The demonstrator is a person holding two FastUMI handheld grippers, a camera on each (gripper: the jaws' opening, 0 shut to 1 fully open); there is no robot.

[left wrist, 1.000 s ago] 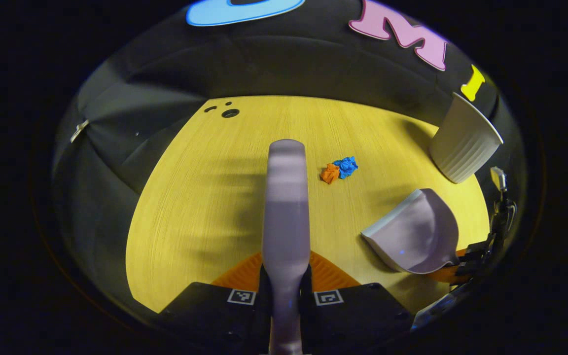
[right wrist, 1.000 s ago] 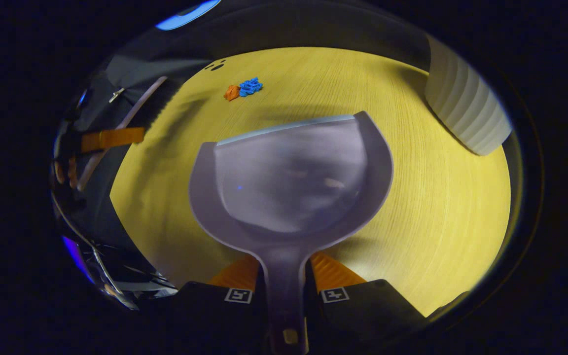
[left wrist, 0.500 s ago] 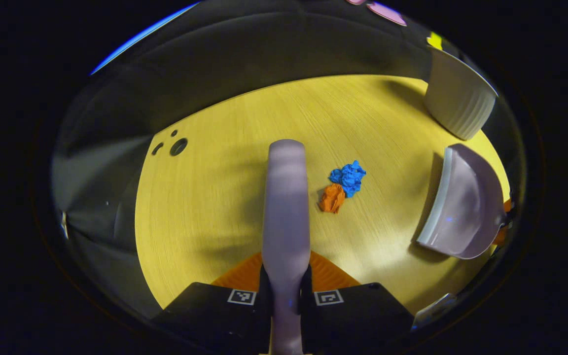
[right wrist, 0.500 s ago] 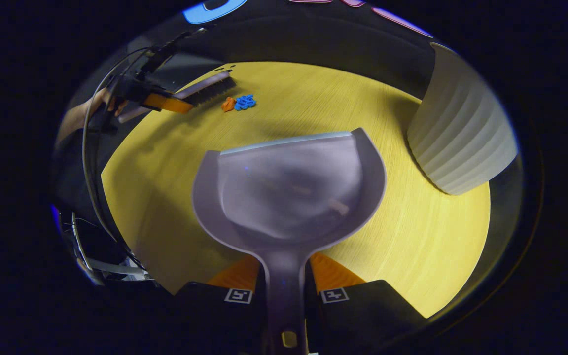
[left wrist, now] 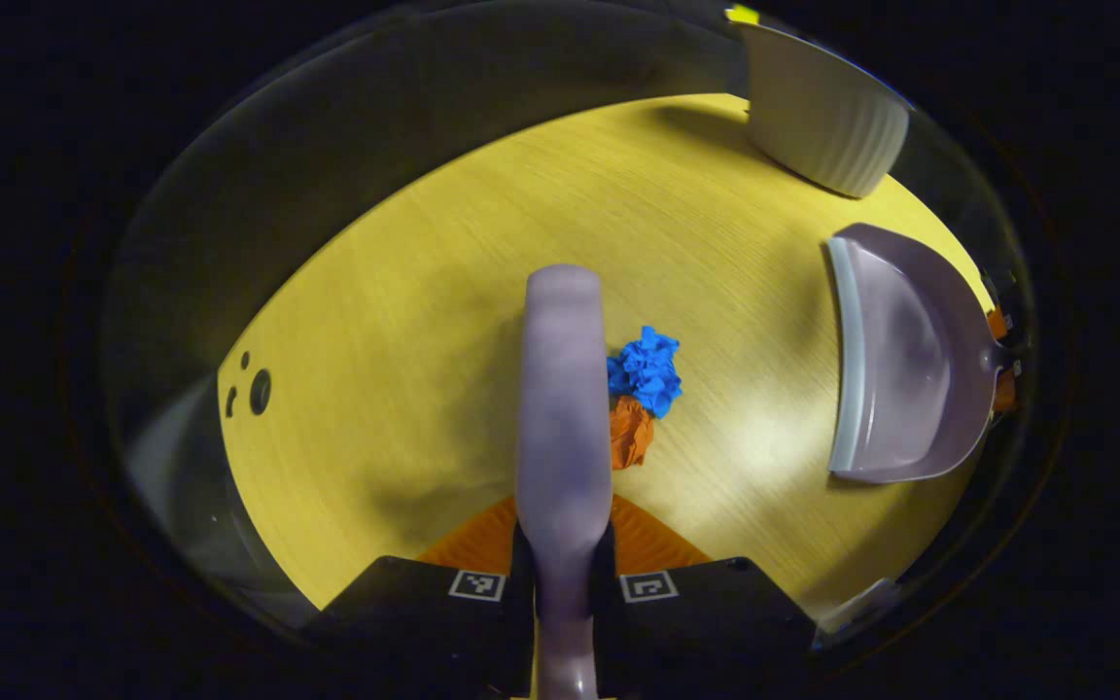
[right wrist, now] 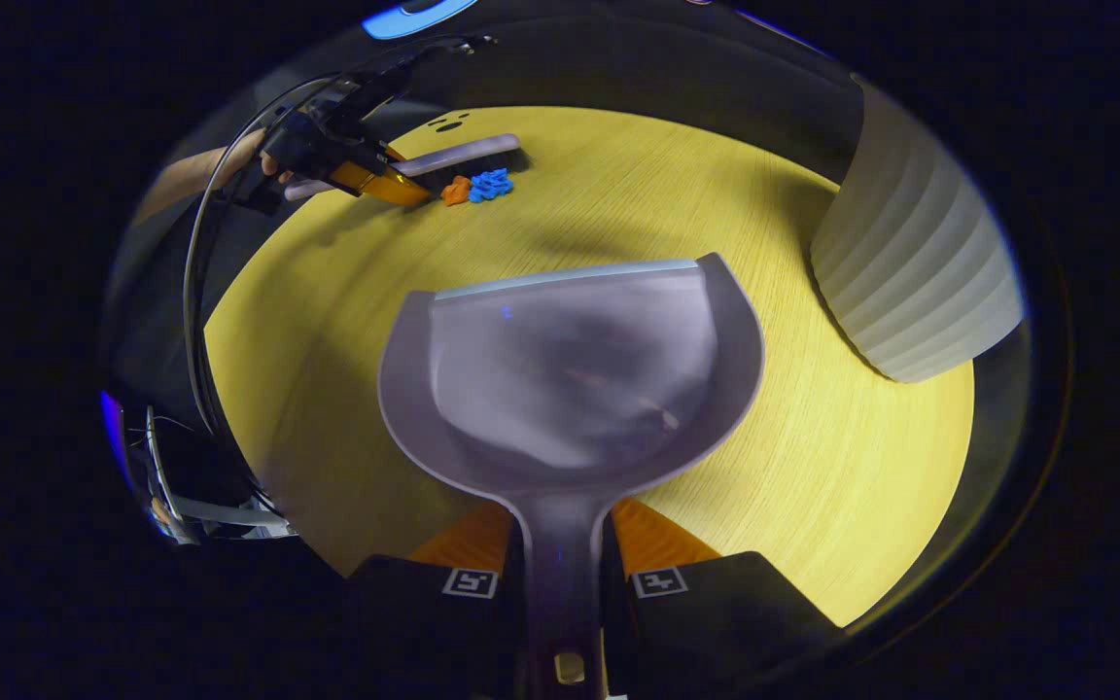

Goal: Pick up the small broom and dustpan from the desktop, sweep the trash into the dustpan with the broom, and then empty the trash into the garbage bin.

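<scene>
Now the broom (left wrist: pixel 563 389) has come down beside the trash: within the last second the blue wad (left wrist: pixel 647 369) and orange wad (left wrist: pixel 629 435) went from well ahead of it to touching its right side. The left gripper (left wrist: pixel 563 574) has its jaws clamped on the broom handle. The right gripper (right wrist: pixel 563 583) holds the dustpan (right wrist: pixel 570 379) by its handle, lip facing the trash but well apart, near the worktop (left wrist: pixel 404 321) edge by the bin (left wrist: pixel 818 122). Sweeping looks ready to begin.

Dim booth, bright lit tabletop (left wrist: pixel 443 292), soft shadows, fisheye bending at the edges.
</scene>
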